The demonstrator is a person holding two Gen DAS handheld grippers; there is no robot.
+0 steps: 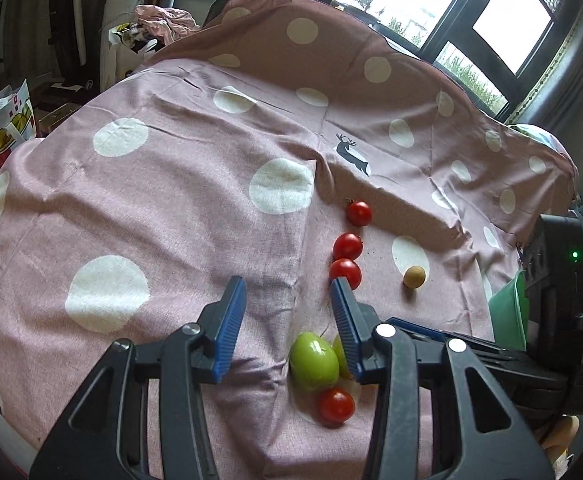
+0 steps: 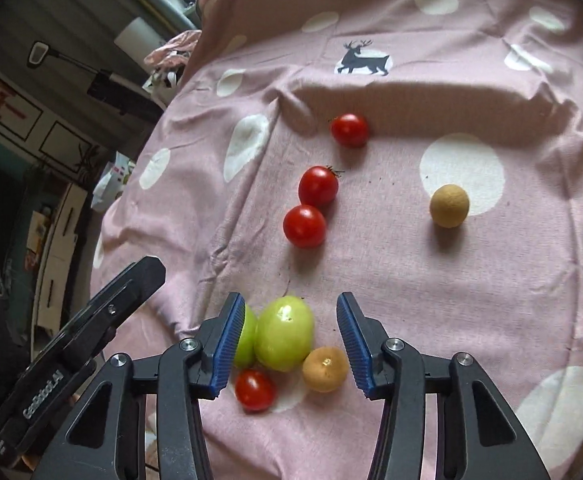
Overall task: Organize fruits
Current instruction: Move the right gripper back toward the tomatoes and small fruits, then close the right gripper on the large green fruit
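Observation:
Fruits lie on a pink polka-dot cloth [image 2: 411, 272]. Three red tomatoes [image 2: 304, 226] sit in a line; they also show in the left wrist view [image 1: 345, 273]. A tan round fruit [image 2: 449, 205] lies alone to the right, also seen in the left wrist view [image 1: 414, 277]. Near me, a green fruit [image 2: 284, 333], a second green fruit [image 2: 246, 338], a red tomatoes' fellow [image 2: 254, 390] and a tan fruit [image 2: 325, 369] cluster together. My right gripper [image 2: 287, 340] is open above this cluster. My left gripper [image 1: 289, 322] is open and empty, left of the green fruit [image 1: 313, 361].
The cloth drapes over a raised hump [image 1: 311, 60] at the back. Bags and clutter [image 1: 3, 128] stand beyond the cloth's left edge. A green object [image 1: 509, 312] sits at the right edge. Windows [image 1: 491, 20] lie behind.

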